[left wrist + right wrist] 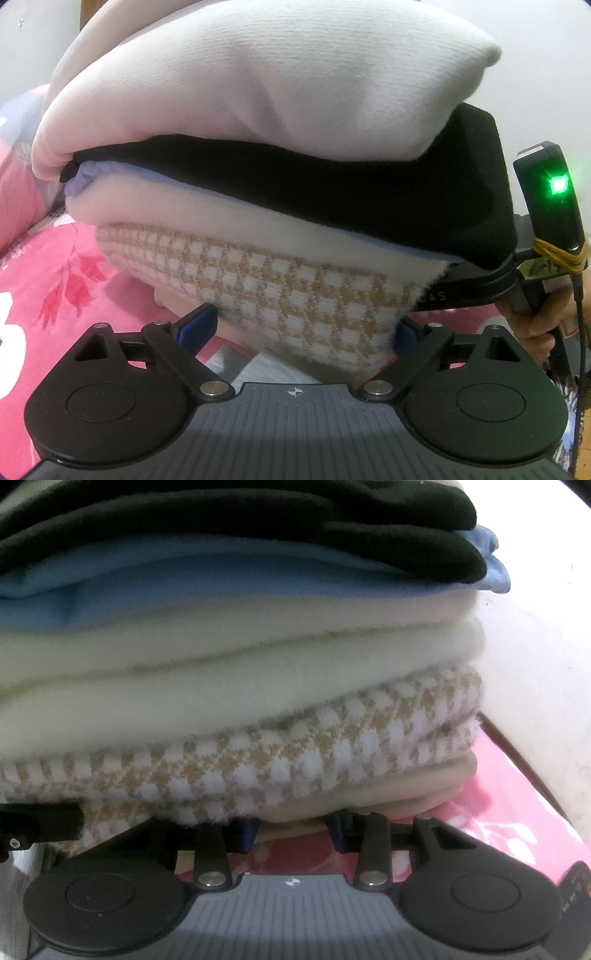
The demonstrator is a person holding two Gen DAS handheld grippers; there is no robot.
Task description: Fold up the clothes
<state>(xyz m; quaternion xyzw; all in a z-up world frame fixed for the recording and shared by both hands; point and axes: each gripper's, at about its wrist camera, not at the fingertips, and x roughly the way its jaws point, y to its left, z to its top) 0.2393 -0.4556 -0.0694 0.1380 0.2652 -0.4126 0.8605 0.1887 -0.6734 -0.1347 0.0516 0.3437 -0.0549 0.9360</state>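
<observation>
Several folded garments make one stack that fills both wrist views: a pale pink knit [258, 81] on top, a black garment [332, 192] beneath it, then a thin blue layer [184, 587], a fluffy cream piece [184, 672], and a tan-and-white checked knit [295, 291] low in the pile, with a plain beige fold [369, 794] showing under the checked one in the right wrist view. The stack sits above a pink floral bed cover [55, 280], which shows below and to the side of it. The left gripper [306, 328] meets the pile at its lower edge; its blue-padded fingers [195, 325] stand wide apart, with the bulging corner of the checked knit between them, and whether the pads press the cloth cannot be told. The right gripper [291, 830] sits right under the bottom of the pile, its two blue-padded fingers [249, 830] set moderately apart just below the beige fold and checked knit; they do not visibly clamp any cloth, and the view is too close to tell if the pile rests on them. In the left wrist view the right gripper's black body reaches in from the right under the black garment, held by a hand [535, 325], and a small black device with a green light [557, 184] is tied to it with yellow bands. A white wall [535, 664] stands behind the stack
</observation>
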